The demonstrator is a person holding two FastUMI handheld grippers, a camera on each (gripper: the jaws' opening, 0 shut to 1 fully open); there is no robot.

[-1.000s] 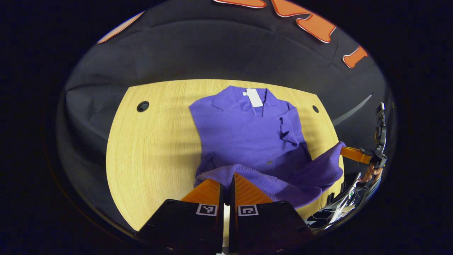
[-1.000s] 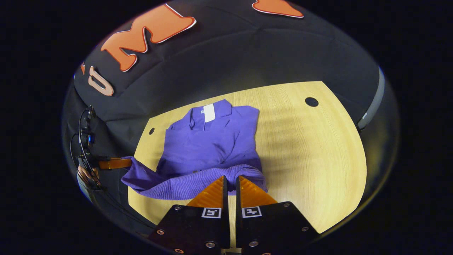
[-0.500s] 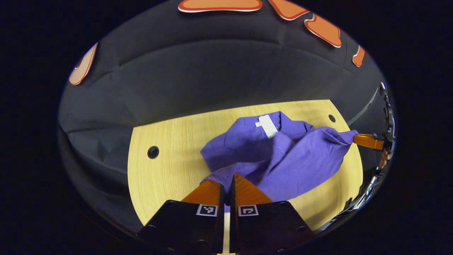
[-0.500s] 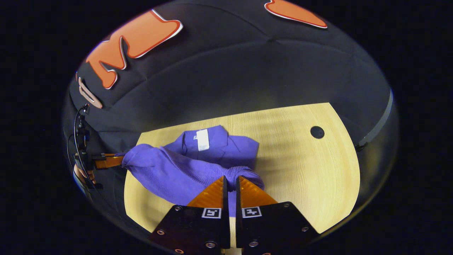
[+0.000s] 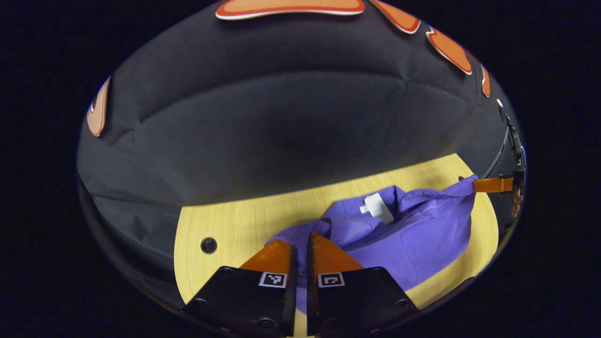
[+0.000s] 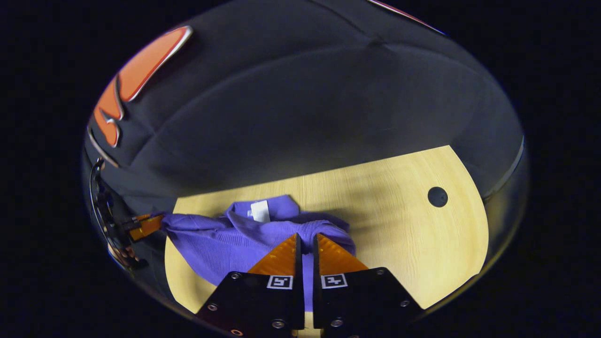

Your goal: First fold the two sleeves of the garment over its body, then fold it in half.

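Wood-grain table [image 5: 225,225] under a dark cloth wall; the purple garment [image 5: 413,244] lies toward the far side of it, collar and white tag [image 5: 378,208] facing up.

Left gripper [image 5: 300,244]: your jaws are clenched on one corner of the ribbed hem. Right gripper [image 6: 305,244]: likewise clamped on the other hem corner, fabric pinched between both fingers. Hem hangs stretched between the two.

Handling, as judged: knit is light, soft and limp, so it sags in the middle and will bunch if the corners drift together. Hold at the hem corners and keep them well apart so the edge stays taut.

Versus a second ago: hem was near the front edge with the body lying flat and sleeves folded in. Now you have carried it up and forward, almost over the collar. The half-fold looks nearly closed.
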